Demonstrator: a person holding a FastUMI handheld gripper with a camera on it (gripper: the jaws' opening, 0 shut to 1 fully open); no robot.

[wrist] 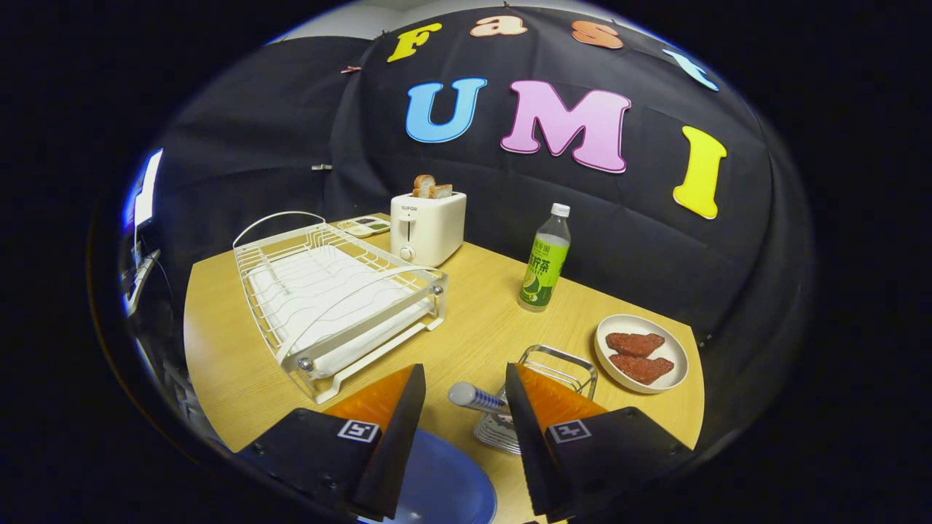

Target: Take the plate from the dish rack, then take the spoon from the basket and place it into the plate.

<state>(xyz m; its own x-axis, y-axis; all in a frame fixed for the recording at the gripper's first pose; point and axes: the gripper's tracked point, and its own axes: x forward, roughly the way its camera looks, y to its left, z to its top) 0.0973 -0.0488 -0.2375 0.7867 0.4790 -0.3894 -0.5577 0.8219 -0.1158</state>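
tongs [464, 400] open | spoon [477, 398] handle between fingers | plate [444, 484] below

Hand-held tongs [460, 407], two wedge-shaped fingers [393, 407] set apart, black angular mounts behind them, a square black-and-white marker on each mount, small screws

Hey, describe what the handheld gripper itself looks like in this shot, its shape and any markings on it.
The gripper has two wedge-shaped fingers that taper to narrow tips, each mounted on a black angular block. Each block carries a small square black-and-white tag marker on its top face, near the base of the finger. No cables or sleeve are visible. The fingers stand apart, open.
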